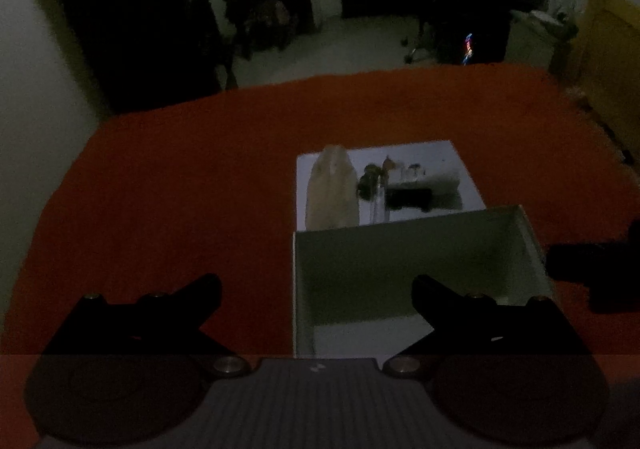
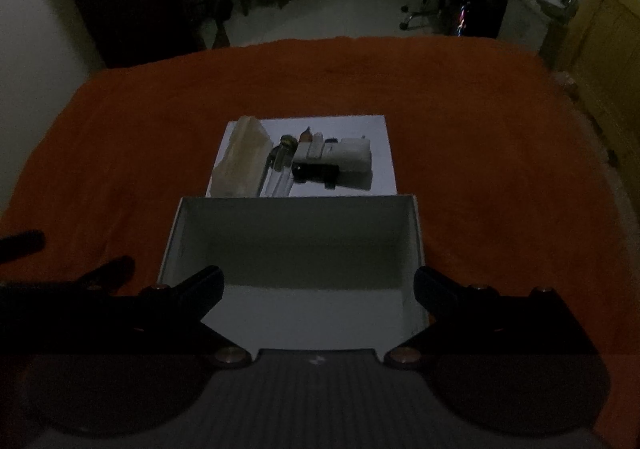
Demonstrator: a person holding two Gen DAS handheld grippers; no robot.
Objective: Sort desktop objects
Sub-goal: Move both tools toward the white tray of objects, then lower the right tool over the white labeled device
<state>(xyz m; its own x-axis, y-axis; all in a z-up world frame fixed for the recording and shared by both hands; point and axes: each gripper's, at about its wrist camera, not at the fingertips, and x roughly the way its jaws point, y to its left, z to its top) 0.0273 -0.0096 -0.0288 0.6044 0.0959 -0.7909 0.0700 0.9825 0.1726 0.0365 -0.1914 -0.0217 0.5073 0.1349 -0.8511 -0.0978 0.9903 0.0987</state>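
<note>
An open white box point(image 2: 296, 245) sits on the orange table cloth, empty inside; it also shows in the left wrist view point(image 1: 416, 265). Behind it lies a white sheet point(image 2: 376, 129) with a pile of small things: a beige packet point(image 2: 240, 157), clear tubes point(image 2: 280, 169), a black object point(image 2: 316, 171) and a white block point(image 2: 352, 155). The same pile shows in the left wrist view point(image 1: 332, 189). My right gripper point(image 2: 318, 285) is open over the box's near edge. My left gripper point(image 1: 316, 293) is open at the box's left wall. Both are empty.
The orange cloth point(image 2: 500, 129) covers the whole table. The other gripper's black fingers point(image 2: 24, 243) show at the left edge of the right wrist view, and at the right edge of the left wrist view point(image 1: 592, 261). The room is dark, with chairs behind.
</note>
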